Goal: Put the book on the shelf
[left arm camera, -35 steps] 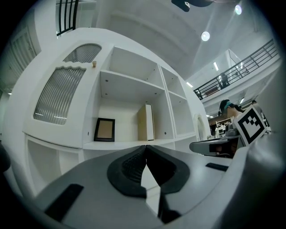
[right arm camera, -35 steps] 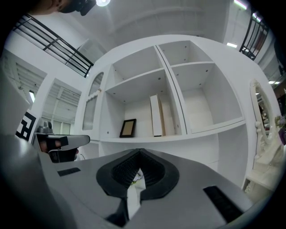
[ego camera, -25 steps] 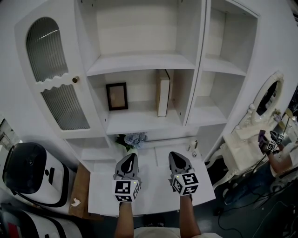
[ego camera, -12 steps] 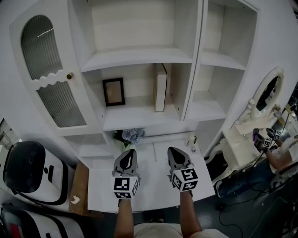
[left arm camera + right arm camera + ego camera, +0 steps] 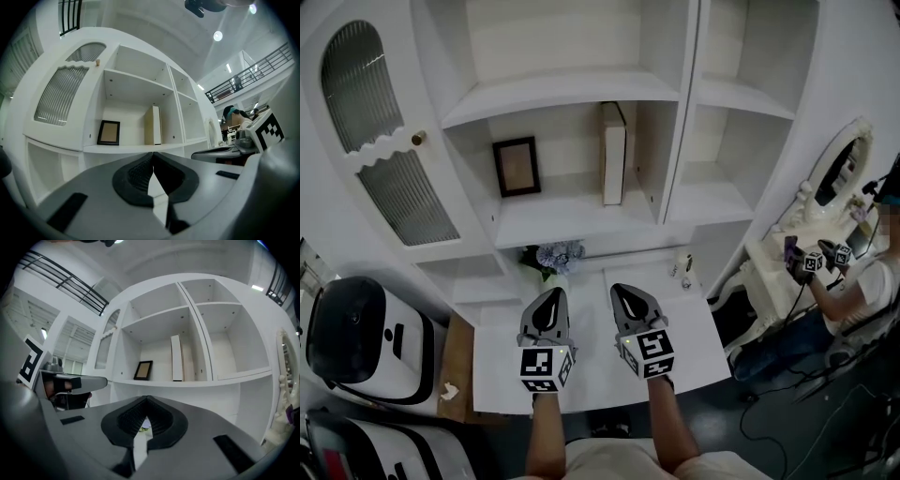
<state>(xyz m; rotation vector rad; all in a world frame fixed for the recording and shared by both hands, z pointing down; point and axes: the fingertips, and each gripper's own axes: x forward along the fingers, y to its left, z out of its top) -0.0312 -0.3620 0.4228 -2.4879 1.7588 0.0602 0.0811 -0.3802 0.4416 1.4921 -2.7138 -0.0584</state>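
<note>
Both devices were held level above the white desk (image 5: 591, 380), side by side and apart, pointing at the shelf unit (image 5: 572, 89).

Left hand-held gripper (image 5: 551, 293): its own view showed the jaw tips meeting, clenched on nothing. Right hand-held gripper (image 5: 622, 288): its own view showed the same, tips together and nothing grasped.

The book (image 5: 613, 153) stood upright on the middle shelf of the central bay, spine outward, close to the bay's right wall. No view settled whether it touched that wall. A dark picture frame (image 5: 517, 167) leaned at the back of the same shelf, to the left and well apart from the book.

Only the head view showed the desk surface, a bunch of pale flowers (image 5: 551, 257) at its far edge, a small bottle (image 5: 682, 266) further right, and white machines (image 5: 356, 339) on the floor at the left. It also showed a seated person (image 5: 853, 281) by an ornate mirror (image 5: 836, 178) at the right.

Only the left gripper view showed an upper-level railing (image 5: 255, 70), with the other device's marker cube (image 5: 267, 130) at its right edge.

The right gripper view alone showed a sliver of the flowers through the slit below its jaw tips. The arched glass door (image 5: 380, 150) appeared in all three views.
</note>
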